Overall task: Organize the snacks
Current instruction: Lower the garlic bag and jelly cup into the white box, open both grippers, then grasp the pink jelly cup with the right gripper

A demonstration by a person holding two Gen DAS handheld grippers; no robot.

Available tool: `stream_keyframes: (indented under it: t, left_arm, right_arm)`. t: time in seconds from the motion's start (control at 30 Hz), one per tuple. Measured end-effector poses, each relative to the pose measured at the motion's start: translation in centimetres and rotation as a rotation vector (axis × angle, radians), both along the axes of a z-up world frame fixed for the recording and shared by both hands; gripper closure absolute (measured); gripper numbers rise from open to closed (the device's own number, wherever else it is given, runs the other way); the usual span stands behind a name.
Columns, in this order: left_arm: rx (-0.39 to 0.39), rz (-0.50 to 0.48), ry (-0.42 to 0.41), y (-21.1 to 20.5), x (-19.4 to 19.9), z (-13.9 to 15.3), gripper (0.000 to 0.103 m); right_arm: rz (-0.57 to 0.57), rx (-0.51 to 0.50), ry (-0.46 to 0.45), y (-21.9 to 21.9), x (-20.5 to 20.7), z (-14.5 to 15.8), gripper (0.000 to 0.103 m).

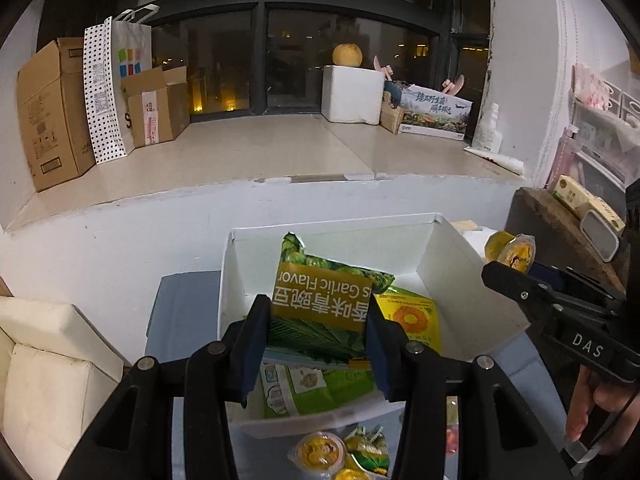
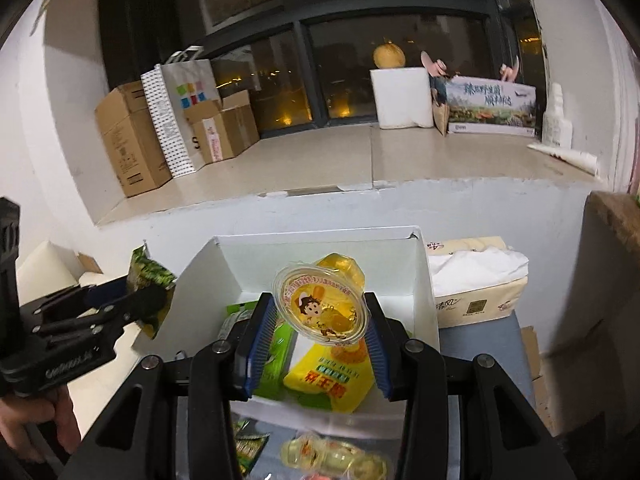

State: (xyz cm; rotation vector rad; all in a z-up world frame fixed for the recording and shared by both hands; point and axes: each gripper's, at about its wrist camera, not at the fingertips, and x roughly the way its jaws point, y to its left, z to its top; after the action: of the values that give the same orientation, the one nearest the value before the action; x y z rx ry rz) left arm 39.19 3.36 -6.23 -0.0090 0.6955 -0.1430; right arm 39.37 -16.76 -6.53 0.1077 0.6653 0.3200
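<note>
My left gripper [image 1: 316, 344] jaws clamp a garlic green-pea bag [image 1: 320, 300]; right gripper [image 2: 320, 340] jaws grip a jelly cup [image 2: 320, 304] above the white box [image 2: 424, 280].

Left claw [image 1: 318, 344] grips a green garlic-flavor snack bag [image 1: 320, 304] above an open white box [image 1: 452, 276] — other packets lie inside.

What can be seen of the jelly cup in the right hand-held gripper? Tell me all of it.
The jelly cup is a small clear plastic cup of yellow jelly with pieces in it, sealed by a film lid printed with a cartoon figure. It is tipped so the lid faces the camera. The right hand-held gripper is shut on it, blue pads pressing its rim on both sides. It hangs above the open white box, over a yellow snack bag, touching neither.
</note>
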Motion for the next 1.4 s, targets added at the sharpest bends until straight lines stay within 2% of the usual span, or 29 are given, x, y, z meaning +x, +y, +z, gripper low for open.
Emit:
stream_keyframes:
  t: [0.03, 0.07, 0.1, 0.13, 0.17, 0.33, 0.53, 0.7, 0.9, 1.03, 1.17, 1.27, 1.4]
  left_arm:
    - [0.006, 0.01, 0.005, 0.0, 0.3, -0.3, 0.048]
    - [0.018, 0.025, 0.01, 0.0, 0.6, -0.6, 0.034]
    - [0.017, 0.03, -0.004, 0.1, 0.5, -0.8, 0.016]
    - [0.01, 0.029, -0.016, 0.2, 0.4, -0.9, 0.008]
    - [0.007, 0.03, -0.03, 0.4, 0.2, -1.0, 0.003]
    - [0.028, 0.043, -0.014, 0.4, 0.2, -1.6, 0.002]
    - [0.042, 0.037, -0.019, 0.0, -1.1, -1.3, 0.0]
    - [0.046, 0.032, -0.02, -0.4, -3.5, -0.9, 0.0]
    - [0.036, 0.019, -0.004, -0.3, -9.4, -1.6, 0.0]
    - [-0.017, 0.013, 0.012, -0.2, -14.9, -2.9, 0.0]
    - [-0.035, 0.014, 0.03, -0.7, -19.4, -4.4, 0.0]
    - [-0.056, 0.011, 0.048, -1.0, -21.8, -5.3, 0.0]
    - [-0.054, 0.011, 0.059, -1.4, -23.5, -5.7, 0.0]
  right_arm:
    - [-0.005, -0.006, 0.003, 0.0, 0.3, -0.3, 0.054]
    - [-0.009, -0.013, 0.006, 0.0, 0.5, -0.5, 0.048]
    - [-0.02, -0.016, 0.003, -0.2, 0.7, -0.8, 0.023]
    - [-0.028, -0.012, -0.011, -0.4, 0.6, -0.8, 0.007]
    - [-0.036, 0.001, -0.036, -0.7, 0.4, -0.9, 0.006]
    - [-0.039, 0.013, -0.001, -1.4, 0.5, -1.7, 0.005]
    - [-0.027, 0.001, -0.034, -1.3, -1.3, -0.9, 0.0]
    - [0.006, -0.004, -0.07, -1.4, -4.7, 0.7, 0.0]
    - [0.031, -0.016, -0.121, -2.5, -11.6, 1.2, 0.0]
    - [0.052, -0.016, -0.081, -3.4, -16.3, -0.8, 0.0]
    - [0.036, -0.058, -0.013, -3.6, -20.0, -4.3, 0.0]
    - [0.026, -0.087, 0.03, -3.8, -20.9, -6.2, 0.0]
    - [0.021, -0.083, 0.039, -4.4, -20.7, -6.8, 0.0]
